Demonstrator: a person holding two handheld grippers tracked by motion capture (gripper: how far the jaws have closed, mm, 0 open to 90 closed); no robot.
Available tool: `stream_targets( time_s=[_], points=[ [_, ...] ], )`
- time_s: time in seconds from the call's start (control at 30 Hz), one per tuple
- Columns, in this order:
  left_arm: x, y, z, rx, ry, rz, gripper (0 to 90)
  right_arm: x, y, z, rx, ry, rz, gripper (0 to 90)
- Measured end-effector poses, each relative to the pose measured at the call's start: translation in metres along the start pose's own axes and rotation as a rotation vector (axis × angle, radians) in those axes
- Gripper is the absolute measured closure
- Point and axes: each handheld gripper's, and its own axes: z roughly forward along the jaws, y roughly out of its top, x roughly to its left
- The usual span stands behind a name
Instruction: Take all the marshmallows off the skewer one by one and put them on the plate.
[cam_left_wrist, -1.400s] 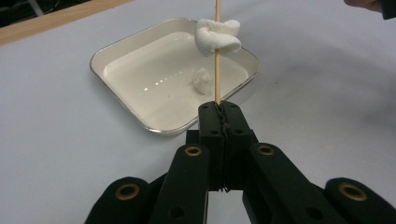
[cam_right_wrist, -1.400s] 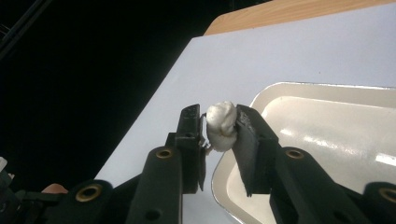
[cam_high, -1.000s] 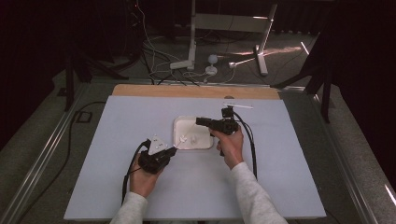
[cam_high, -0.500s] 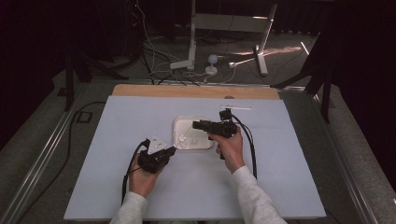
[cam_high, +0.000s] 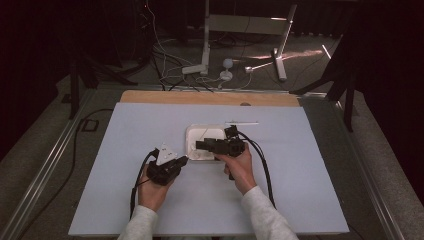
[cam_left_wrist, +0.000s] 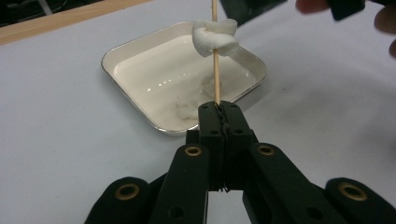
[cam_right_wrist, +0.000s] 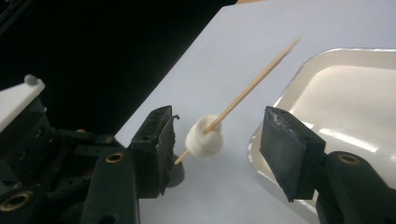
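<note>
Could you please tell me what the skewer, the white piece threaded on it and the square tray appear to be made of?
Skewer: apparently bamboo or wood, thin, pale tan, matt, with a pointed tip. White piece: looks like marshmallow, soft, powdery-matt, creased where it is pierced. Tray: probably enamelled metal or glazed ceramic, glossy cream inside with light reflections and a thin silvery rim.

Dark room, cable-strewn floor (cam_high: 165, 75)

Dim, dark surroundings; overhead glare on the tray (cam_left_wrist: 140, 100) (close views soft).
</note>
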Motion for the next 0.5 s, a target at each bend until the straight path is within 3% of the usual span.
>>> stream_targets(
  time_s=[0.33, 0.5],
  points=[
    [0.0, 0.001, -0.001, -0.023, -0.005, -0.012, 90.0, 0.0, -0.014, 0.018, -0.005, 0.037, 0.039, 47.5],
    [-0.001, 0.001, -0.001, -0.029, -0.012, -0.011, 90.0, 0.003, -0.017, 0.025, -0.01, 0.049, 0.038, 54.4]
  ],
)
